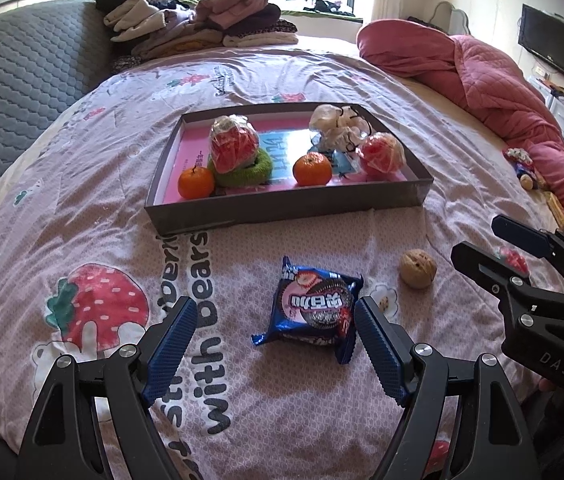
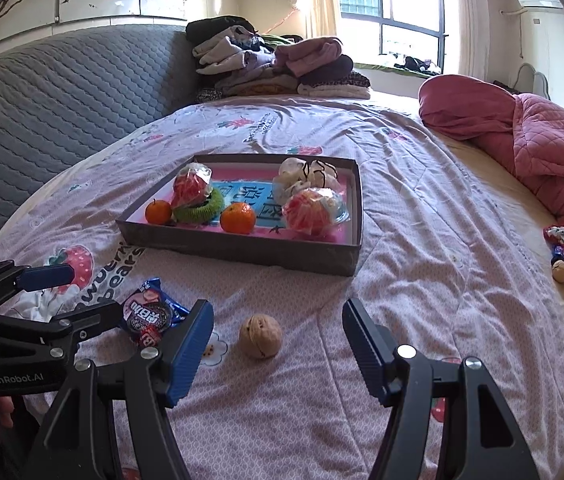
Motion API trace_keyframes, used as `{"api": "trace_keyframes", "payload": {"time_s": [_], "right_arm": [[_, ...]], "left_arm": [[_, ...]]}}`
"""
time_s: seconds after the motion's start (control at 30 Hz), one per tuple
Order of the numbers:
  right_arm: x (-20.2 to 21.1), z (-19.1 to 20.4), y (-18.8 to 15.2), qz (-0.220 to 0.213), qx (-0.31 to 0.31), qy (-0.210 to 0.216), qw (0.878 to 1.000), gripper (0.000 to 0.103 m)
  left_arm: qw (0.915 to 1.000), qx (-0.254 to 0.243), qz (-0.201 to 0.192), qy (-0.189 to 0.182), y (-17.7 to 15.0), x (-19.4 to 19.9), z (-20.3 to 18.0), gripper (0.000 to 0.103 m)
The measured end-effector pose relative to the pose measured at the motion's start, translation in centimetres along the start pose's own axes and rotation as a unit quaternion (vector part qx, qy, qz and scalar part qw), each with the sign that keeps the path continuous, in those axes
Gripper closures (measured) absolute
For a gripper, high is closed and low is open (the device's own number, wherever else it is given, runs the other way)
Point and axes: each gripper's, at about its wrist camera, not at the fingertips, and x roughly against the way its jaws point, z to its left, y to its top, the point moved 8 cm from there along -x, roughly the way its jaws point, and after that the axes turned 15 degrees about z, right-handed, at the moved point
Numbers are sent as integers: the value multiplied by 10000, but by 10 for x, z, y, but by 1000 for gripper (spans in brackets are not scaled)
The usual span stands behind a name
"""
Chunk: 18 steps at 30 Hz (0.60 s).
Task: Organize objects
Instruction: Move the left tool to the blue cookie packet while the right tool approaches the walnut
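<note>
Seen from the left wrist, the left gripper point(image 1: 276, 334) hangs released over a bed point(image 1: 82, 200), its blue pads spread wide with nothing between them but the near end of a blue biscuit packet point(image 1: 314, 304). The packet lies flat on the patterned quilt just ahead of the pads, nearer the right-hand pad than the other, its long axis running roughly across the gap rather than along it. A walnut point(image 1: 418, 269) sits close beside the packet, on its right, and beyond both stands a shallow cardboard tray point(image 1: 282, 208) already holding two tangerines, two wrapped red fruits, a green ring and a bundle of white wrapping. The right gripper point(image 1: 498, 248) reaches in from the right edge, its jaws apart and aimed toward the walnut. Seen from the right wrist, the right gripper point(image 2: 278, 344) is likewise released and empty, and the walnut point(image 2: 261, 336) lies on the quilt just ahead, between its pads but closer to the left-hand one. The packet point(image 2: 150, 312) rests off to the left, next to the left gripper point(image 2: 82, 292), and the tray point(image 2: 242, 248) stands farther up the bed. By position, each hand appears lined up on its own item, the left nearer the packet and the right nearer the walnut.
</note>
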Motion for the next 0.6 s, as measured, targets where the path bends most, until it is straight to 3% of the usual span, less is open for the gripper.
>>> {"api": "trace_keyframes", "payload": {"time_s": [0.6], "right_arm": [[-17, 6, -16, 369, 109, 31, 9993, 37]], "left_arm": [[9994, -297, 194, 10, -14, -14, -11, 21]]}}
